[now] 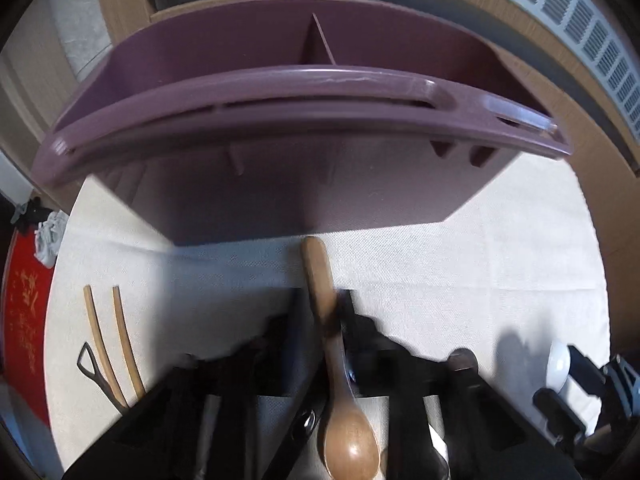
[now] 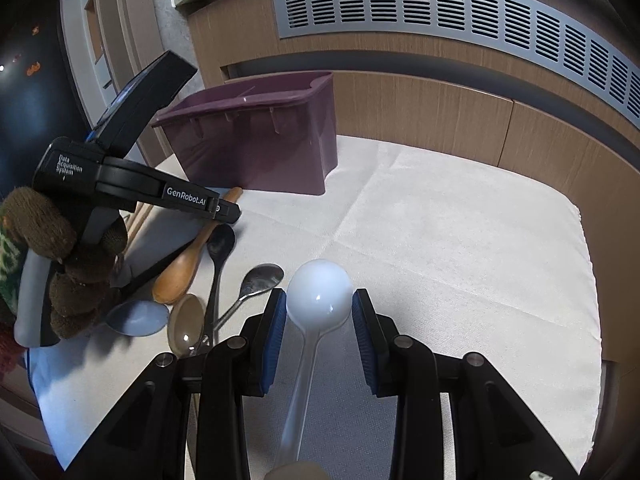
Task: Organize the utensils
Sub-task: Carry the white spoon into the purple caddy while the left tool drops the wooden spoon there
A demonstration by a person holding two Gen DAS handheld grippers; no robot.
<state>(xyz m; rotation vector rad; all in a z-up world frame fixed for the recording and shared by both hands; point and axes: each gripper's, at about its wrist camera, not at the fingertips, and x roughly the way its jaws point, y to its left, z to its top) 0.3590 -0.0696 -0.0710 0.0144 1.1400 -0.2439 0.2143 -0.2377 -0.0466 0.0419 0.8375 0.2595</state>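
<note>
A purple divided utensil caddy (image 1: 280,120) stands on the white cloth, also in the right wrist view (image 2: 256,140). My left gripper (image 1: 320,308) is shut on a wooden spoon (image 1: 326,320), handle end pointing at the caddy's base; the same spoon shows in the right wrist view (image 2: 188,256). My right gripper (image 2: 319,300) is open, its blue pads either side of the bowl of a white plastic ladle (image 2: 320,292) lying on the cloth. The ladle bowl also shows in the left wrist view (image 1: 558,362).
Two wooden chopsticks (image 1: 116,344) and a small black shovel-shaped utensil (image 1: 90,364) lie at the left. A black spoon (image 2: 220,248), a steel spoon (image 2: 260,280), a blue spoon (image 2: 138,318) and a clear brown spoon (image 2: 186,326) lie beside the ladle. Wooden cabinet (image 2: 420,96) behind.
</note>
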